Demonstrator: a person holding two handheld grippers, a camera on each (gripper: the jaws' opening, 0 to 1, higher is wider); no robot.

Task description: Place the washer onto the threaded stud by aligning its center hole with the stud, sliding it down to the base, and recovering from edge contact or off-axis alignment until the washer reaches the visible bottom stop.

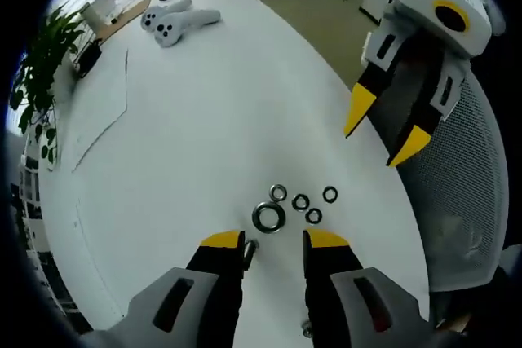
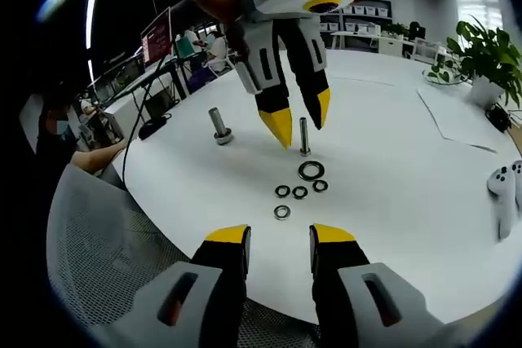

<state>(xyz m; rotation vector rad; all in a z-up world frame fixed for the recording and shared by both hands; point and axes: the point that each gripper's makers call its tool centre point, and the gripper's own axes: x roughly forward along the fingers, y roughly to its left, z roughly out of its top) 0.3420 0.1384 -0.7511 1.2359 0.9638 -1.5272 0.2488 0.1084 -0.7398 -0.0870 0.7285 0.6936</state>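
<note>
A thin threaded stud [image 2: 304,136] stands upright on the white table [image 2: 391,169]. In the left gripper view its top [image 1: 250,248] shows just inside the left-hand jaw. A large washer [image 1: 268,218] [image 2: 311,171] lies flat beside the stud. My left gripper [image 1: 274,242] [image 2: 299,120] hangs open over the stud, holding nothing. Several small washers [image 1: 300,202] [image 2: 300,192] lie in a cluster past the large one. My right gripper [image 2: 279,235] [image 1: 382,132] is open and empty, raised near the table's edge and apart from the washers.
A second, thicker bolt [image 2: 218,125] stands on a base beside the stud. White controllers [image 1: 175,22] [image 2: 506,189] lie farther along the table. A potted plant [image 2: 489,55] and paper sheets [image 2: 465,120] are at the far side. A mesh chair [image 1: 465,201] stands at the table edge.
</note>
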